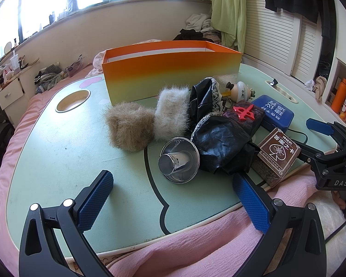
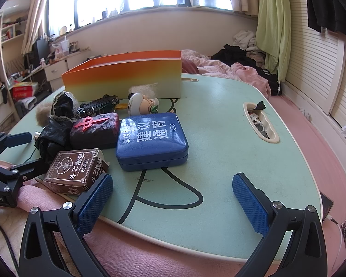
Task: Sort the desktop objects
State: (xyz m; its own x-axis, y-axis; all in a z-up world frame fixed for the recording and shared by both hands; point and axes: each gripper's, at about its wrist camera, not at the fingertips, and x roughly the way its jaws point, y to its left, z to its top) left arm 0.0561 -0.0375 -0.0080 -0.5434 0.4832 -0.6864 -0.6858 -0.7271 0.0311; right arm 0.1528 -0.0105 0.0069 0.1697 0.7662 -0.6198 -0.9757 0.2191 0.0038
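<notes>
Both grippers hang at the near edge of the worktop (image 1: 46, 152), nothing picked up yet. The left gripper (image 1: 173, 196) has its jaws spread wide and empty, and the silver cone-shaped metal piece (image 1: 178, 160) lies on its side just ahead of them, touching the crumpled black bag (image 1: 221, 143) to its right. That is the trouble: a shiny rounded shape could roll or squirt out as the pads close, and a loose grab could snag the bag too.

The right gripper (image 2: 173, 198) is equally wide and empty. The blue case (image 2: 152, 138) sits ahead of it; the brown card box (image 2: 77, 168) is just beside its left finger and overhangs the worktop's near edge, so a careless sweep could tip it onto the pink bedding (image 2: 150, 254).

Beyond the clutter stands the orange box (image 1: 170, 73), probably the drop-off point, though its inside is hidden. The fur tufts (image 1: 129, 127) look soft and liable to slip.
</notes>
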